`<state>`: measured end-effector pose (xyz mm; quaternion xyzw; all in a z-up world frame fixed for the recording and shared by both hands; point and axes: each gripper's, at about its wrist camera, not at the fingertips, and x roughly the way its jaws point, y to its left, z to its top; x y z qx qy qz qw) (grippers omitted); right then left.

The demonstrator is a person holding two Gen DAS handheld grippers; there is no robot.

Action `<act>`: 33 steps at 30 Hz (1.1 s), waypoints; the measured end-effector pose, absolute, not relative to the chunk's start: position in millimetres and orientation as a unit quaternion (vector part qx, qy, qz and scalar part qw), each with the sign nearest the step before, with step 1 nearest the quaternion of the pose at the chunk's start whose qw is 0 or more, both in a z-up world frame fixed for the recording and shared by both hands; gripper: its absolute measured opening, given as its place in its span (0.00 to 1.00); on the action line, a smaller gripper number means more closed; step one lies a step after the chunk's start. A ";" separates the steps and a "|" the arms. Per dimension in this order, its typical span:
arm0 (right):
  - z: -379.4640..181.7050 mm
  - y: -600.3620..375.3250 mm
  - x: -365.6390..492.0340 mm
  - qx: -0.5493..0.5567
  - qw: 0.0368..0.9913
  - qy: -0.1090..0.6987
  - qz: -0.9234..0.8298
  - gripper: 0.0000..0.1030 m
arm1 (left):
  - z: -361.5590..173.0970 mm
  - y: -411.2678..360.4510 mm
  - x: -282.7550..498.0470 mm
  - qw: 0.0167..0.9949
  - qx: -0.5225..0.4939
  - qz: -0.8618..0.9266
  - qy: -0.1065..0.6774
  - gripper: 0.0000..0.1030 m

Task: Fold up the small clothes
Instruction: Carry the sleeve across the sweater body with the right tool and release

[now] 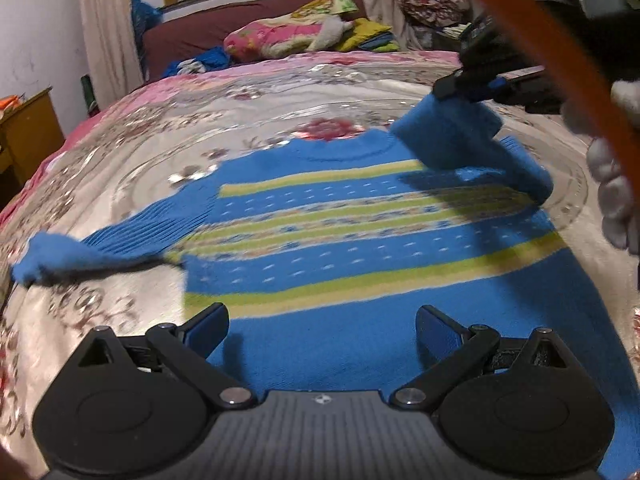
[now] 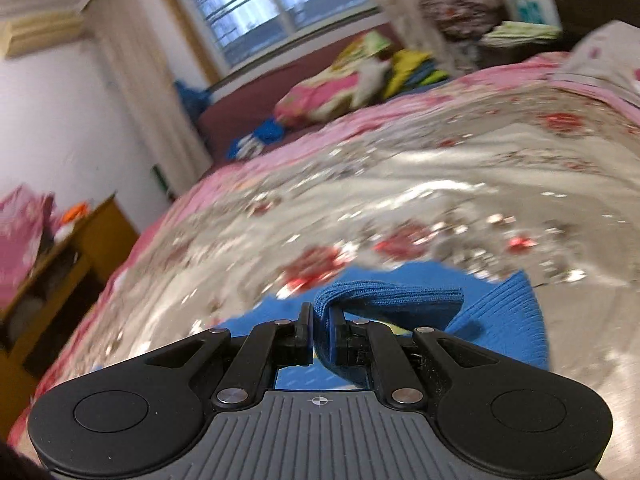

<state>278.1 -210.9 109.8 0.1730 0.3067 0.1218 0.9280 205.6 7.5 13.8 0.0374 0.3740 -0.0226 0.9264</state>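
Observation:
A small blue sweater (image 1: 340, 248) with green and cream stripes lies flat on the bed, neck away from me. Its left sleeve (image 1: 72, 254) stretches out to the left. My left gripper (image 1: 322, 322) hovers open over the sweater's hem, nothing between its fingers. My right gripper (image 1: 466, 88) is shut on the cuff of the right sleeve (image 1: 460, 136) and holds it lifted above the sweater's chest. In the right wrist view the blue cuff (image 2: 384, 300) is pinched between the right gripper (image 2: 323, 320) pads, and the rest of the sleeve (image 2: 508, 316) hangs to the right.
The floral bedspread (image 1: 280, 100) covers the whole bed. Piled pillows and clothes (image 1: 304, 32) sit by the dark red headboard under the window. A wooden bedside cabinet (image 1: 24, 136) stands at the left. A person's gloved hand (image 1: 612, 184) shows at the right edge.

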 end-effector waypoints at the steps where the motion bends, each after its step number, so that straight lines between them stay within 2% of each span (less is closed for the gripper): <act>1: 108.3 -199.1 276.4 0.165 0.927 0.311 0.128 0.08 | 13.2 13.9 204.4 0.926 0.033 -0.020 0.375 1.00; 8: 99.4 -139.3 270.0 0.125 0.922 0.335 0.147 0.08 | 11.0 49.1 196.5 0.926 0.008 -0.010 0.377 1.00; 15: 92.0 -127.1 270.0 0.129 0.917 0.353 0.132 0.08 | 5.1 79.9 192.0 0.922 -0.031 -0.003 0.385 1.00; 24: 99.9 -110.1 275.3 0.162 0.923 0.326 0.126 0.08 | 7.2 100.9 190.6 0.927 -0.041 0.005 0.373 1.00; 33: 55.0 -50.9 267.1 0.013 0.901 0.385 0.200 0.14 | -2.3 117.7 193.7 0.922 -0.053 0.013 0.384 1.00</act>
